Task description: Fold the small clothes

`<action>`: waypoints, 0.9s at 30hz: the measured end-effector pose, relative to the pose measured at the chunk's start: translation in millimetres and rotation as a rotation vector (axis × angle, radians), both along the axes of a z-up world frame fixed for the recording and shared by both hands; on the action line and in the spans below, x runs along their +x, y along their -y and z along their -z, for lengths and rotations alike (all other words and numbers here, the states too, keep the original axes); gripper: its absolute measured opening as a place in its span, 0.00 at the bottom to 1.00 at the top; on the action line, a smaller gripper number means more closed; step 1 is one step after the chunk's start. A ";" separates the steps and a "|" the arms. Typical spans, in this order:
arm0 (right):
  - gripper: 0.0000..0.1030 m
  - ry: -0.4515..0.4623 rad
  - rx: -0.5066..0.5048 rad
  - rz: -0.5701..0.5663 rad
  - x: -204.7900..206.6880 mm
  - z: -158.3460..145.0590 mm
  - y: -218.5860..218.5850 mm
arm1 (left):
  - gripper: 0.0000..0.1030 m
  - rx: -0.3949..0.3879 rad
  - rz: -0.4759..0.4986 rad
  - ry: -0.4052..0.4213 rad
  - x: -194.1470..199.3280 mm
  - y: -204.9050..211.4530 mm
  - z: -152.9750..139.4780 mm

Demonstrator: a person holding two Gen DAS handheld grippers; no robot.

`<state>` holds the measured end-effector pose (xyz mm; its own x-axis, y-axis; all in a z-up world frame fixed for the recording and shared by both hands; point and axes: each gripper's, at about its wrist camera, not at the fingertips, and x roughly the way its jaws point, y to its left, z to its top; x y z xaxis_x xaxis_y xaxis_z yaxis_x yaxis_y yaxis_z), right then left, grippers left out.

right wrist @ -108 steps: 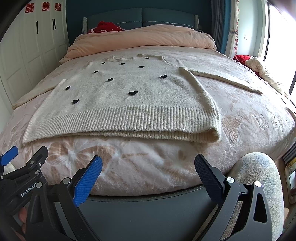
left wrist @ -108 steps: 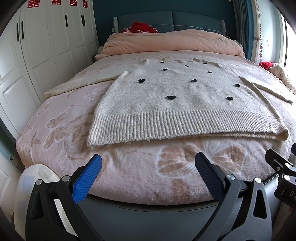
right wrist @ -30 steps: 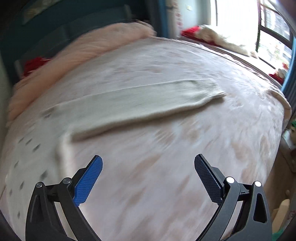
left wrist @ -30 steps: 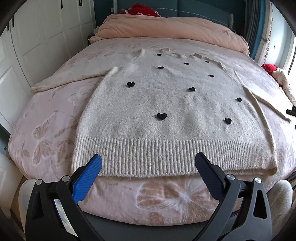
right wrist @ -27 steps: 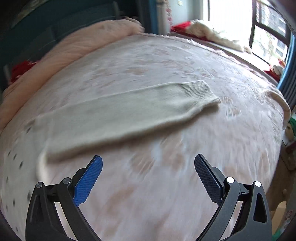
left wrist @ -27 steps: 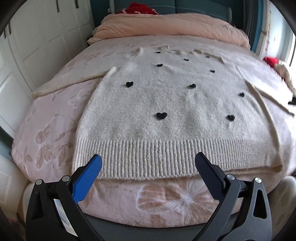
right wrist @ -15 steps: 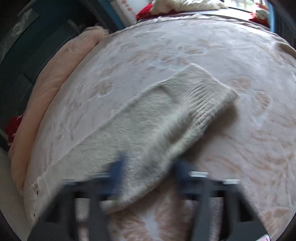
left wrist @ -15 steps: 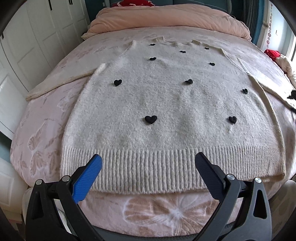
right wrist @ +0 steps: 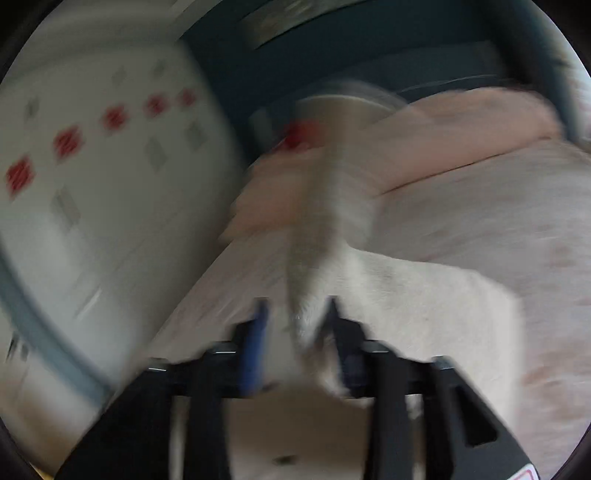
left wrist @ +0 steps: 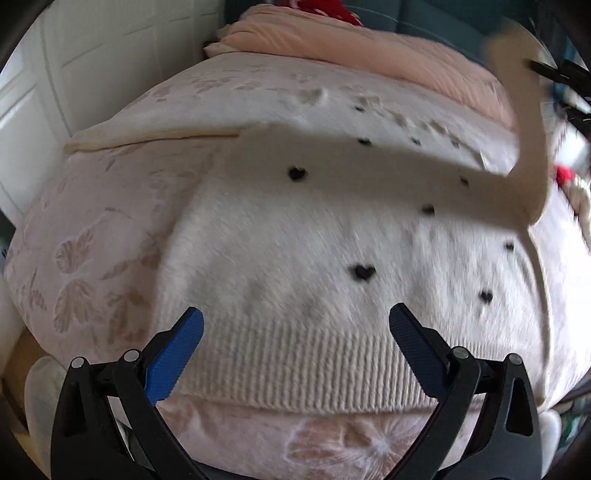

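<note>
A cream knit sweater (left wrist: 295, 258) with small black hearts lies flat on the pink bed, ribbed hem toward me. My left gripper (left wrist: 295, 343) is open and empty, just above the hem. Its left sleeve (left wrist: 155, 134) lies stretched out to the left. My right gripper (right wrist: 297, 332) is shut on the right sleeve (right wrist: 325, 236), holding it lifted in the air; the view is blurred. In the left wrist view the lifted sleeve (left wrist: 528, 140) rises at the upper right and casts a shadow across the sweater.
A pink floral blanket (left wrist: 92, 240) covers the bed. A folded pink duvet (left wrist: 351, 48) lies at the headboard with something red (left wrist: 332, 11) behind it. White wardrobe doors (left wrist: 92, 55) stand on the left. A white and red heap (left wrist: 576, 192) lies at the right edge.
My right gripper has closed on the end of the right sleeve and lifted it up over the sweater. My left gripper has moved closer over the hem.
</note>
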<state>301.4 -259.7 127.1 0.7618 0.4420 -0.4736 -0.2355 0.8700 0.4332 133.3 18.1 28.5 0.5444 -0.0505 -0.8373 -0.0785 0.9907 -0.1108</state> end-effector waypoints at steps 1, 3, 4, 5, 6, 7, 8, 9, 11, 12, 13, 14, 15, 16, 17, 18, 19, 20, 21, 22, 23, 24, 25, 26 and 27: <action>0.48 -0.015 -0.028 -0.031 3.7 9.6 -26.9 | 0.95 -0.019 -0.012 0.003 3.3 -5.9 -3.1; 0.48 -0.065 -0.077 -0.052 1.7 36.3 -64.2 | 0.95 -0.069 -0.032 0.008 18.0 -21.0 -11.8; 0.48 -0.089 -0.076 -0.047 -2.6 48.4 -70.3 | 0.95 -0.083 -0.038 0.011 23.6 -26.2 -14.4; 0.48 -0.133 -0.056 -0.034 -11.2 66.4 -70.3 | 0.95 -0.109 -0.045 0.021 34.9 -32.9 -18.7; 0.49 -0.165 -0.040 -0.017 -20.0 76.8 -67.1 | 0.95 -0.132 -0.045 0.027 44.2 -36.7 -21.2; 0.49 -0.201 -0.026 0.009 -25.3 89.2 -58.6 | 0.95 -0.159 -0.041 0.031 57.3 -39.8 -22.9; 0.50 -0.237 -0.012 0.040 -32.9 101.2 -46.4 | 0.95 -0.189 -0.031 0.035 78.0 -41.2 -23.7; 0.50 -0.282 0.005 0.084 -41.9 114.3 -29.8 | 0.95 -0.203 -0.025 0.036 89.9 -40.6 -23.5; 0.51 -0.346 0.025 0.162 -51.6 133.5 -4.2 | 0.95 -0.244 -0.008 0.038 129.6 -33.9 -18.3; 0.52 -0.382 0.042 0.221 -54.0 141.5 19.0 | 0.95 -0.262 -0.004 0.033 141.2 -31.7 -15.4; 0.52 -0.403 0.067 0.266 -54.9 146.9 36.9 | 0.95 -0.283 -0.005 0.025 158.0 -27.9 -10.6; 0.52 -0.414 0.091 0.294 -56.1 150.8 46.8 | 0.95 -0.320 -0.010 0.013 179.0 -23.2 -2.0; 0.52 -0.424 0.139 0.335 -56.3 156.9 67.4 | 0.95 -0.354 -0.026 -0.007 199.3 -19.2 8.7; 0.53 -0.429 0.173 0.365 -54.9 162.1 78.1 | 0.94 -0.366 -0.049 -0.026 211.7 -17.5 15.6; 0.53 -0.435 0.208 0.390 -50.6 166.0 88.9 | 0.92 -0.393 -0.096 -0.050 228.5 -15.5 27.8; 0.53 -0.446 0.255 0.414 -42.4 172.2 100.7 | 0.80 -0.417 -0.114 -0.054 238.1 -14.5 35.2; 0.53 -0.457 0.290 0.431 -35.6 178.3 108.8 | 0.61 -0.433 -0.125 -0.055 250.1 -10.5 43.7; 0.52 -0.461 0.329 0.444 -28.8 182.8 113.1 | 0.51 -0.439 -0.119 -0.060 257.5 -6.5 48.2; 0.49 -0.450 0.370 0.452 -21.5 186.2 116.8 | 0.24 -0.445 -0.101 -0.064 265.2 -1.5 53.2; 0.41 -0.438 0.395 0.453 -15.2 186.7 119.5 | 0.11 -0.446 -0.081 -0.067 269.7 2.5 55.3; 0.12 -0.418 0.413 0.454 -6.3 182.7 122.5 | 0.11 -0.426 -0.055 -0.049 273.4 9.5 53.5; 0.08 -0.396 0.413 0.466 -3.9 176.5 125.5 | 0.10 -0.407 -0.036 -0.013 274.1 13.1 47.3; 0.08 -0.343 0.419 0.480 -7.8 168.6 128.5 | 0.10 -0.389 0.003 0.041 272.4 18.4 35.9; 0.08 -0.278 0.418 0.486 -12.0 156.2 130.2 | 0.10 -0.379 0.022 0.068 271.9 20.1 29.9; 0.08 -0.250 0.396 0.491 -14.3 151.8 131.7 | 0.10 -0.363 0.036 0.087 272.5 21.9 27.1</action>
